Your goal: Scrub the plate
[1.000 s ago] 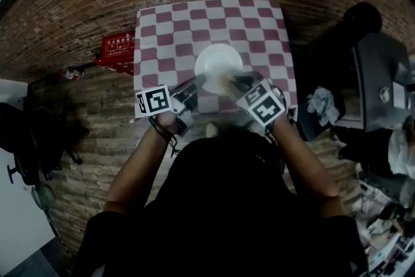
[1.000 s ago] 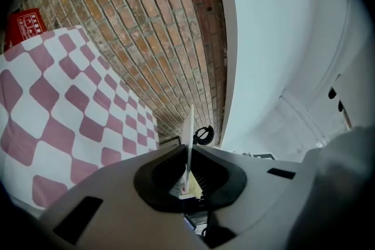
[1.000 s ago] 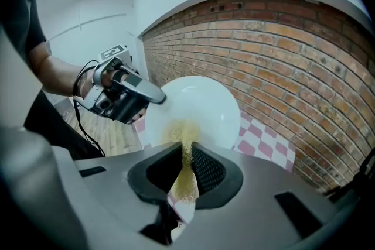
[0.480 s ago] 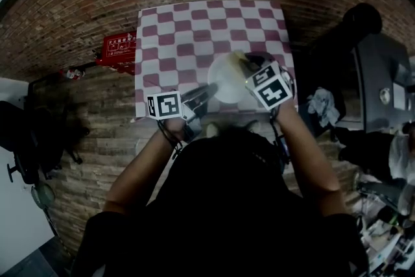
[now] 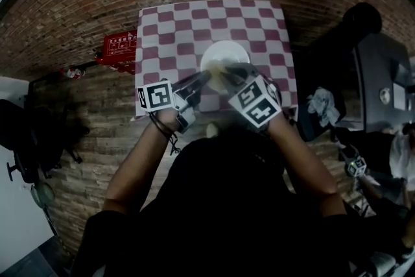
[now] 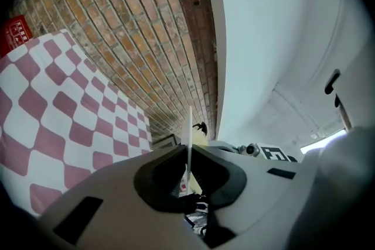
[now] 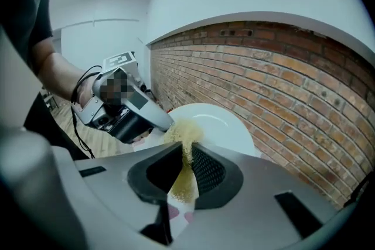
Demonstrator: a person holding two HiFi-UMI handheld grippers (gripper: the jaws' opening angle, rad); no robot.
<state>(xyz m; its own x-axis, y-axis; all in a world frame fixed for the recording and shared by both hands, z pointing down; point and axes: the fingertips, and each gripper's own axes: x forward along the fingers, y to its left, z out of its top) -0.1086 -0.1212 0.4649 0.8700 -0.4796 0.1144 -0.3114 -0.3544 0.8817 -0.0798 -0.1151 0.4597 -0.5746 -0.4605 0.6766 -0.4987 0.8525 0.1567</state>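
My left gripper (image 5: pixel 201 79) has its jaws pinched on the near rim of the white plate (image 5: pixel 225 55), which is over the red-and-white checked desk (image 5: pixel 168 26). Just to its right, my right gripper (image 5: pixel 228 76) has its jaws clamped on a yellow scouring pad (image 7: pixel 185 136), whose frayed end lies against the plate's face.
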